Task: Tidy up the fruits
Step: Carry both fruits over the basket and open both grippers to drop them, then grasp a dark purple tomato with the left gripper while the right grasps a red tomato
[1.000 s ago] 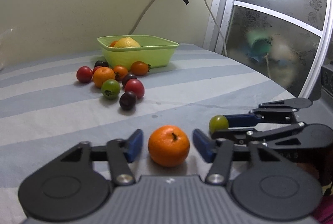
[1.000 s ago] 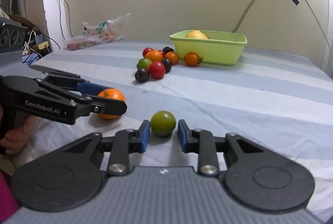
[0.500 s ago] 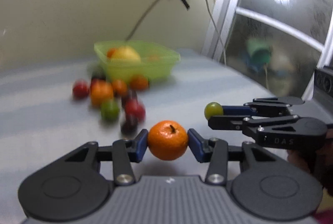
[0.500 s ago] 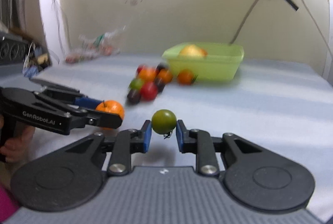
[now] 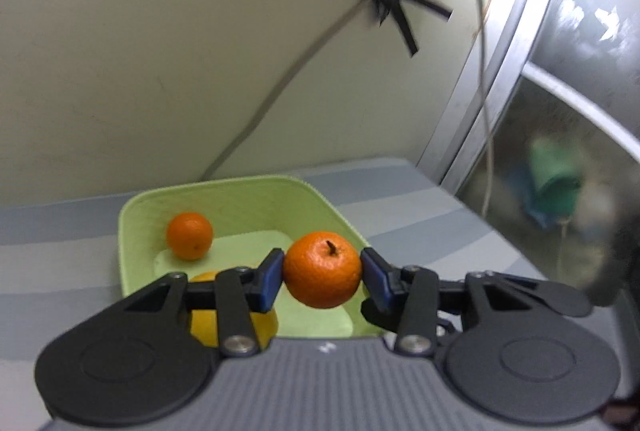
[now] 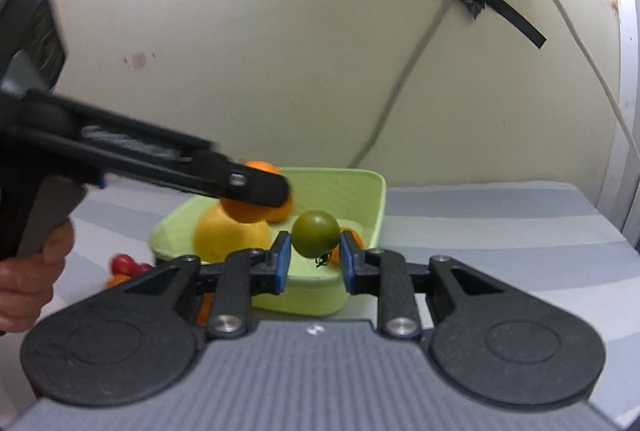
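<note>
The orange mandarin point(image 5: 322, 274) sits at the frame's centre, pinched between the blue pads of the left gripper point(image 5: 323, 275), above the green tub point(image 5: 224, 197). Inside the tub lie 1 small orange point(image 5: 189, 235) and a yellow fruit point(image 5: 204, 323). In the right wrist view, the right gripper point(image 6: 314, 258) carries a green tomato point(image 6: 315, 234) between its pads over the tub's near edge, its jaws easing apart. Red tomatoes point(image 6: 122, 263) lie lower left on the striped cloth point(image 6: 500, 227).

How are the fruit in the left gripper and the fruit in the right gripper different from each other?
The orange mandarin in the left gripper is bright orange; the green tomato in the right gripper is dark green. The mandarin is the larger fruit, so the left jaws stand wider. The right jaws are opening, with the tomato between them. Both fruits are round and held above the green basin.
</note>
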Tool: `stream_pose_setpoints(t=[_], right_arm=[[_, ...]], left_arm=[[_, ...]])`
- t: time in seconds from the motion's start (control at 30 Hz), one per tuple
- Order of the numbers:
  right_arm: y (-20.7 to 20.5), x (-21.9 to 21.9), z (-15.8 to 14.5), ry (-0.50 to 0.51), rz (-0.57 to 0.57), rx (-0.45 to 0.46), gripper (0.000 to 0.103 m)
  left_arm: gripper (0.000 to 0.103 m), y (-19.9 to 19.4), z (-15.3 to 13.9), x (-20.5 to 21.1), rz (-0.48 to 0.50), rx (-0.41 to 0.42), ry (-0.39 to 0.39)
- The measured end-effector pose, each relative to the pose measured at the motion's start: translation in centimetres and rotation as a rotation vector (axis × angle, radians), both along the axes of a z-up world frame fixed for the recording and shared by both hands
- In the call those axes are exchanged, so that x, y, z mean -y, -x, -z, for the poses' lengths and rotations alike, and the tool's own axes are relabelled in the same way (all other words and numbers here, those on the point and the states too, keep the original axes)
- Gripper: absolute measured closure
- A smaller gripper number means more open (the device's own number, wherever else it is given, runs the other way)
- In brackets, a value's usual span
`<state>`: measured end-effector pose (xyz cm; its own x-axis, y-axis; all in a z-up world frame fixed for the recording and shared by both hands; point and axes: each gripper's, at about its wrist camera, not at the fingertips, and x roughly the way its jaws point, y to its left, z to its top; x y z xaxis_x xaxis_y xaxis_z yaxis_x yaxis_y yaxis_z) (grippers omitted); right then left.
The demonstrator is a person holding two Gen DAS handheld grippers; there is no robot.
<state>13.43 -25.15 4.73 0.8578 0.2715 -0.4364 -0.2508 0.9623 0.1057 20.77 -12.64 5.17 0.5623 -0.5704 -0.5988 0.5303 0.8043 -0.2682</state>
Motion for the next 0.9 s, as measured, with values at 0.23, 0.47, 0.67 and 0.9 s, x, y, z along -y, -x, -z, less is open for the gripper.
stream_pose_setpoints(t=[0.23,0.47,0.67,0.9], right_arm=[[1.2,-0.5,0.4,0.003,0.003,0.053,0.053],[4.2,1.0,-0.5,-0.09,-0.006,0.035,0.054],[8.4,-0.6,0.8,-0.161,-0.142,-0.076,0.054],[9.3,-4.7,2.1,-0.112,-0.226,-0.14,0.061]], left_arm=[[0.037,0.3,1.1,-0.1,-0.009,0.016,-0.018],[0.037,4.2,-2.5,-6.6,-0.065,0.092,0.112],[0.039,9.2,-0.8,-14.2,-0.165,0.074,0.121],[0.039,12.3,3.9,-17.1,-0.159,-0.087,0.228]])
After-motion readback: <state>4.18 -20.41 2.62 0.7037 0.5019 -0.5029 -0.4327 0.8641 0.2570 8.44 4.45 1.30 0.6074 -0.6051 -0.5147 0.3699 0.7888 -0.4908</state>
